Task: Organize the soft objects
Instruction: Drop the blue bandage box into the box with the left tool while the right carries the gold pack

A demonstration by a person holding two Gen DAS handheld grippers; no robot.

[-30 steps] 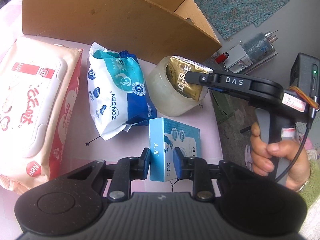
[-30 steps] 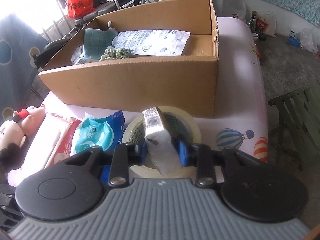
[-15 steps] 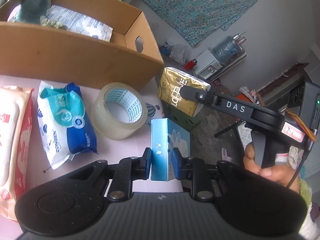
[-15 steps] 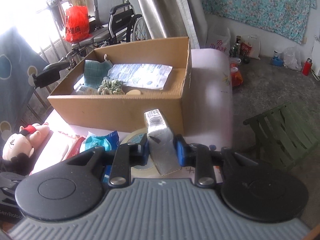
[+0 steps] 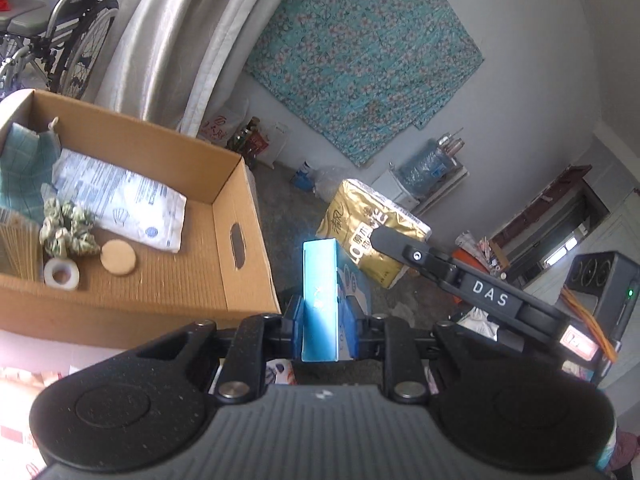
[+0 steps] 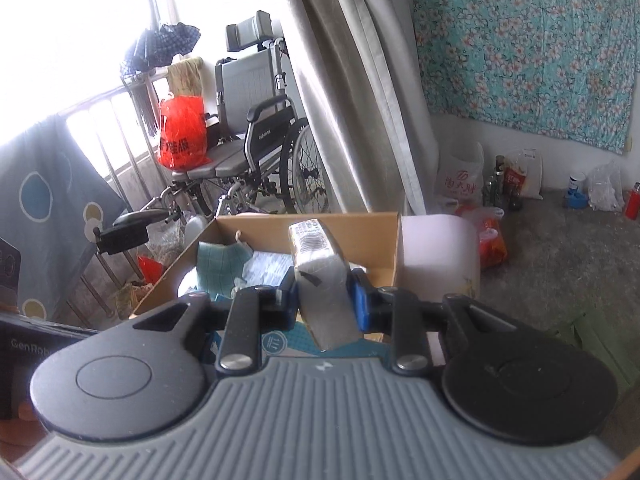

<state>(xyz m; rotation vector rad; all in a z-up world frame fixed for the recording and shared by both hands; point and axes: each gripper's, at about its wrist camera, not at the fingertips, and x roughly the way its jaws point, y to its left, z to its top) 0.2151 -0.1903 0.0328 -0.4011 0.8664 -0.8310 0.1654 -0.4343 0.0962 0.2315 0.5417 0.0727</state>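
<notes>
left gripper (image 5: 325,320) clamps slim light-blue tissue box (image 5: 320,300), right gripper (image 6: 326,300) clamps gold plastic tissue pack (image 6: 320,276), both held up beside open brown cardboard box (image 5: 236,216); carry w/ firm grip over rim, release low inside.

Black claw (image 5: 322,316) arms, blue pads, silver screws, ribbed grey housing

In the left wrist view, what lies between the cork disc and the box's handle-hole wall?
Nothing: in the left wrist view, bare cardboard floor runs from the cork disc to the handle-hole wall of the box.
</notes>
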